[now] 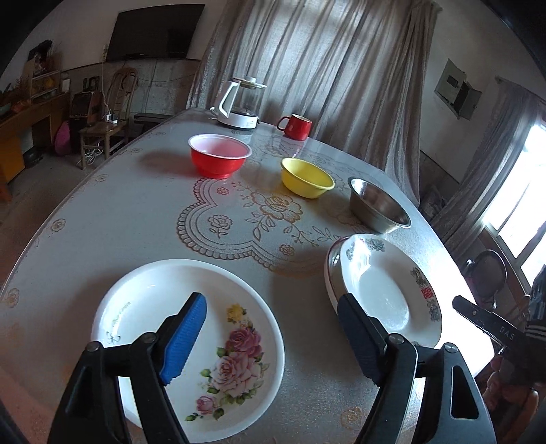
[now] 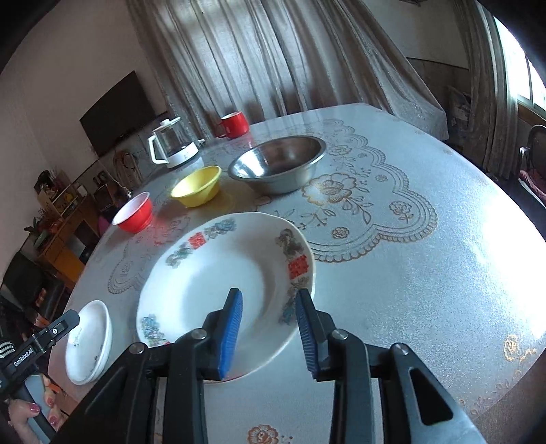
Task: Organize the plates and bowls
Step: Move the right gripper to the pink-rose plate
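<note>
Plates: rose plate (image 1: 191,341) lies released beneath the spread left tool (image 1: 273,328); patterned plate (image 2: 225,290) is straddled, ungripped, by the right tool (image 2: 269,307). Stacking judged next; rim grip needed.

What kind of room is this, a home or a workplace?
Most likely a living or dining room in a home: a round table with a floral cover holds bowls and plates, long curtains hang behind it, and a flat television is mounted on the wall.
</note>
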`<state>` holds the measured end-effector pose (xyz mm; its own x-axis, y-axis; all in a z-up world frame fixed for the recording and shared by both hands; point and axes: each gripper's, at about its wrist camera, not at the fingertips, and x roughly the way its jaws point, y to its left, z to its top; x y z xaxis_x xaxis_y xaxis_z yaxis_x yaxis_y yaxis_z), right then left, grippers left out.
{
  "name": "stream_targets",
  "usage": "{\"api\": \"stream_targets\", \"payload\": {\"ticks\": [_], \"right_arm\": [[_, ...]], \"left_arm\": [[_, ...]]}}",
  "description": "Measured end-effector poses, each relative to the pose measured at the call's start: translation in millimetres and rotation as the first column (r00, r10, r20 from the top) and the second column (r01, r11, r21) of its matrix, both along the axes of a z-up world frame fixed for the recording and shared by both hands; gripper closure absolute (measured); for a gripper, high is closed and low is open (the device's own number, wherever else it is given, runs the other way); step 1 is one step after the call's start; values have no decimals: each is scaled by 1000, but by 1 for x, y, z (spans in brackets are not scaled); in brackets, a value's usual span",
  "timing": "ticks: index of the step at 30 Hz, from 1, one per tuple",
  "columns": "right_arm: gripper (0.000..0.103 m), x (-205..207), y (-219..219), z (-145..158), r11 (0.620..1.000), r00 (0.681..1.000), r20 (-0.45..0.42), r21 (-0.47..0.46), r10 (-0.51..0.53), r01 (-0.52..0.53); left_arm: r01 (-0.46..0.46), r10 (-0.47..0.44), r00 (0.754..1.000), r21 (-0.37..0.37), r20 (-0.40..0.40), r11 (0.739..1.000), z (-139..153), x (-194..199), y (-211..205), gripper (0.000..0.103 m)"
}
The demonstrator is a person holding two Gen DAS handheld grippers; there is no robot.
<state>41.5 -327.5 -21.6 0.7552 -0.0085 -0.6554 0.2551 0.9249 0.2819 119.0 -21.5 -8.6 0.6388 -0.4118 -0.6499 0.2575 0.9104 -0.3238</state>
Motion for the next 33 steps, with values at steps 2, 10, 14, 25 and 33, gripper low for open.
{"api": "stream_targets", "payload": {"ticks": [2,10,14,25,33], "right_arm": [[67,3,15,8,999,999,20,-12,45,-45],[64,24,94,19,956,957,29,-48,290,-289],[63,39,129,10,925,925,-4,-37,379,-379],[62,77,206,-28,867,862,-177,-76,475,-493],[62,88,210,-42,875,861,-212,-46,463,-482]], "left_arm": [[-31,31,1000,2,6,1000,3,2,14,23],[-167,167,986,19,19,986,9,7,76,11],[-211,210,978,59,16,976,6,8,99,8],[-174,181,982,136,-46,975,-24,16,112,6],[-121,132,988,131,-84,984,-37,21,109,17]]}}
